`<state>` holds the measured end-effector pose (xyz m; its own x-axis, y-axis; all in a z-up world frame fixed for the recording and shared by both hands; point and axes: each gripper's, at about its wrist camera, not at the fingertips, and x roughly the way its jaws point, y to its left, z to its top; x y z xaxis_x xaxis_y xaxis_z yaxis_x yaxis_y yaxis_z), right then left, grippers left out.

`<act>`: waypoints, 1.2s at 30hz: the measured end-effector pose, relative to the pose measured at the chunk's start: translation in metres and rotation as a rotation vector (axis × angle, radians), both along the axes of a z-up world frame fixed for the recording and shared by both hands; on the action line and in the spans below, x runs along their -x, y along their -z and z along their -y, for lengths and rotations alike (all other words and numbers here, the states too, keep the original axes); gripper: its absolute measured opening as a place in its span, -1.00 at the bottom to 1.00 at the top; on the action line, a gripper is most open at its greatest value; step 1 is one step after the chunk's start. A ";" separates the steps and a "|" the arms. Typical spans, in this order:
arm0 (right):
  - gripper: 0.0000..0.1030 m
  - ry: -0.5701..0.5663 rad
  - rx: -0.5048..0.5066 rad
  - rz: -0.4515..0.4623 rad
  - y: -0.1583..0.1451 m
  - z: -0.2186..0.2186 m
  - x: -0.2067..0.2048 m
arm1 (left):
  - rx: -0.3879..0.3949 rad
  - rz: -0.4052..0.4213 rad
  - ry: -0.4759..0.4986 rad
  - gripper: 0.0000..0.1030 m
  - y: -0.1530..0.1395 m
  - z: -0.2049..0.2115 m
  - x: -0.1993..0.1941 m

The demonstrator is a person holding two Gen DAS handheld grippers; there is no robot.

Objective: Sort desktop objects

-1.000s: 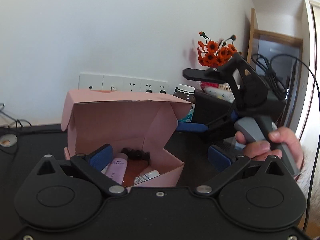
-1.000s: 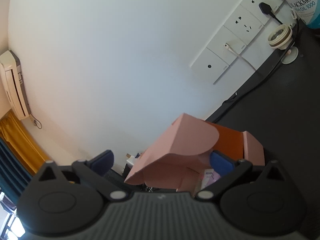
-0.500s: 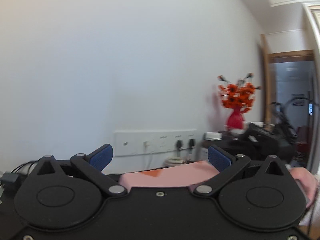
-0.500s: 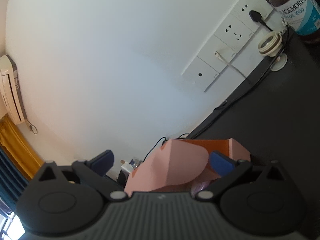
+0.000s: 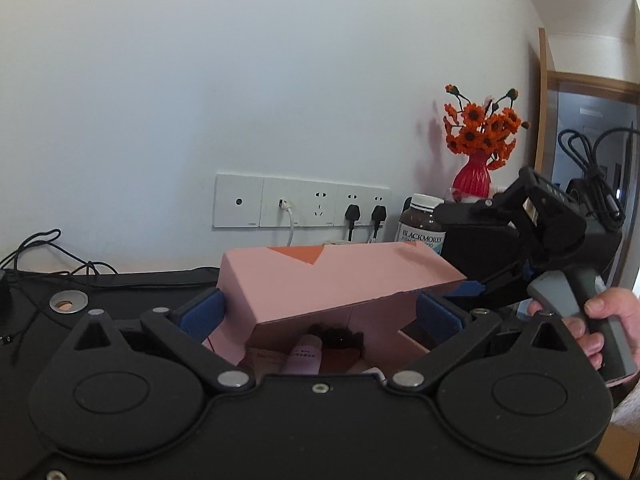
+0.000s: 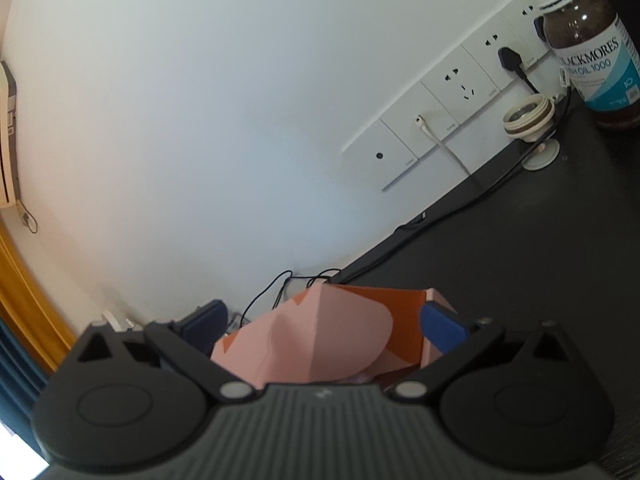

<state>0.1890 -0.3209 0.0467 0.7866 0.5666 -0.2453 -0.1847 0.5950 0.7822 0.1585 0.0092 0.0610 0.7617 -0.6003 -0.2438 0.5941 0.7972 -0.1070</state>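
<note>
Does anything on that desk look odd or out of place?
The pink box sits half shut: its lid slants down over the opening, leaving a gap where a pale tube shows inside. Near the brown bottle, a loose cap lies by the wall sockets.

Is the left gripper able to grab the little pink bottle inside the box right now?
Probably not yet. The pink lid hangs low over the box's opening, and the bottle sits under it. The left gripper is open with its fingers either side of the lid, so the lid likely has to lift first.

You get soft even daylight, white wall (image 5: 280, 80) bright, table (image 6: 520, 260) dark; strong fisheye bending at edges, right view slightly soft.
</note>
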 end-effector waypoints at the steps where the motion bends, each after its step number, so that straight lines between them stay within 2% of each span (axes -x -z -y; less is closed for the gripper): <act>1: 0.99 -0.009 -0.011 0.000 0.000 -0.001 0.000 | -0.011 0.002 0.001 1.00 0.001 0.001 0.001; 8: 0.99 -0.063 -0.014 0.014 -0.005 -0.012 0.006 | 0.008 -0.037 0.014 1.00 0.008 -0.006 0.004; 22: 0.99 -0.071 0.000 -0.035 0.007 -0.017 0.012 | -0.008 -0.105 0.010 1.00 0.031 -0.005 0.013; 36: 0.99 -0.062 0.009 -0.045 0.010 -0.015 0.017 | -0.026 -0.113 0.012 1.00 0.037 -0.003 0.019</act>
